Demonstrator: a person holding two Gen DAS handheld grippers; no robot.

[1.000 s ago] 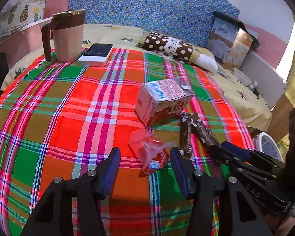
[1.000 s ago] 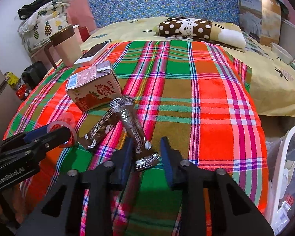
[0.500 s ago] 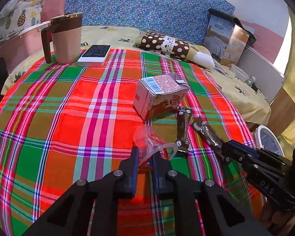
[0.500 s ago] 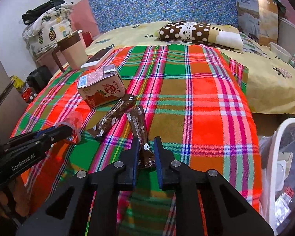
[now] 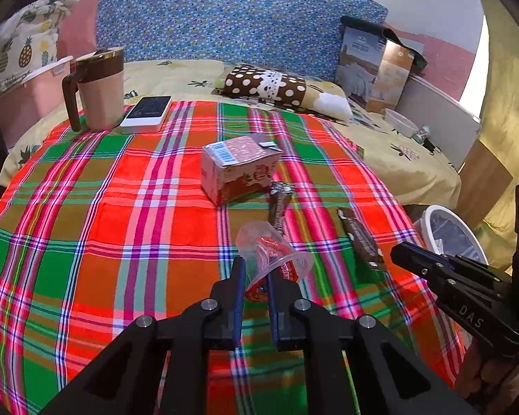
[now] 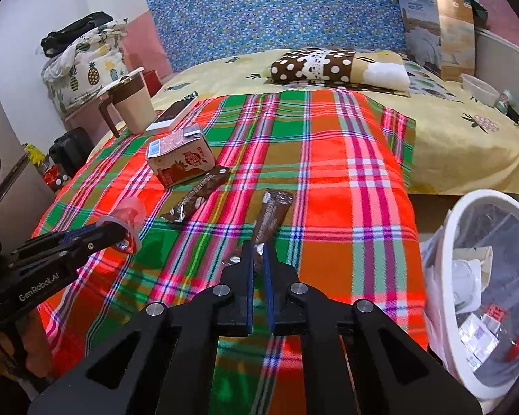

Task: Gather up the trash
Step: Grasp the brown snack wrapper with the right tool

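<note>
Both grippers are matte black with blue pads inside the fingers and silver round screws on the linkages. The left gripper (image 6: 121, 230) reads "GenRobot.AI" in white; the right gripper (image 5: 394, 252) reads "DAS".

- Left claw (image 5: 253, 276): fingers nearly together, pinching a clear cup (image 5: 272, 255) at its rim; the cup sticks out ahead of the tips, tilted.
- Right claw (image 6: 256, 252): fingers close, clamped on one end of a brown wrapper (image 6: 271, 215); the rest lies ahead of the tips.
- Both point forward, left claw to the right claw's left.
</note>
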